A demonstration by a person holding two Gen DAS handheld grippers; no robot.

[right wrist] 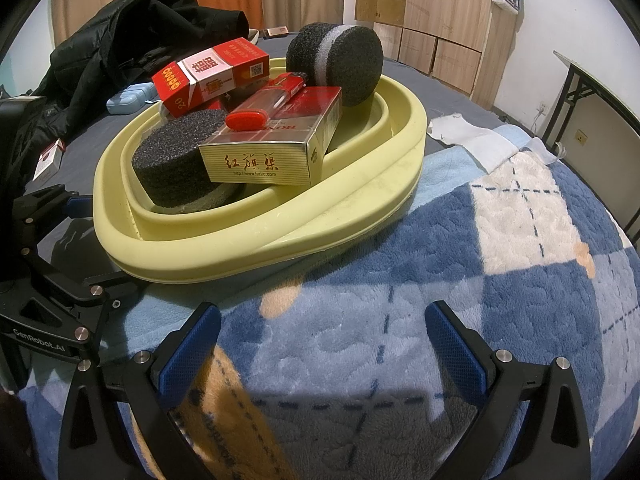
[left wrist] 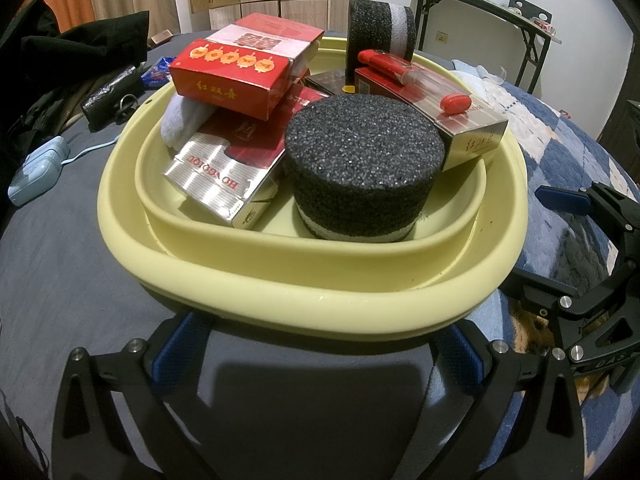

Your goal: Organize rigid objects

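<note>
A pale yellow basin sits on the bed. It holds two black foam cylinders, one flat and one on its side at the back. With them are a red carton, silver-red cartons, a red lighter and a white cloth. My left gripper stands open just short of the basin's near rim. My right gripper is open over the blanket beside the basin, holding nothing.
A blue plaid fleece blanket covers the bed to the right, with a white sock on it. A black jacket and a light blue case lie to the left. A folding table stands by the wall.
</note>
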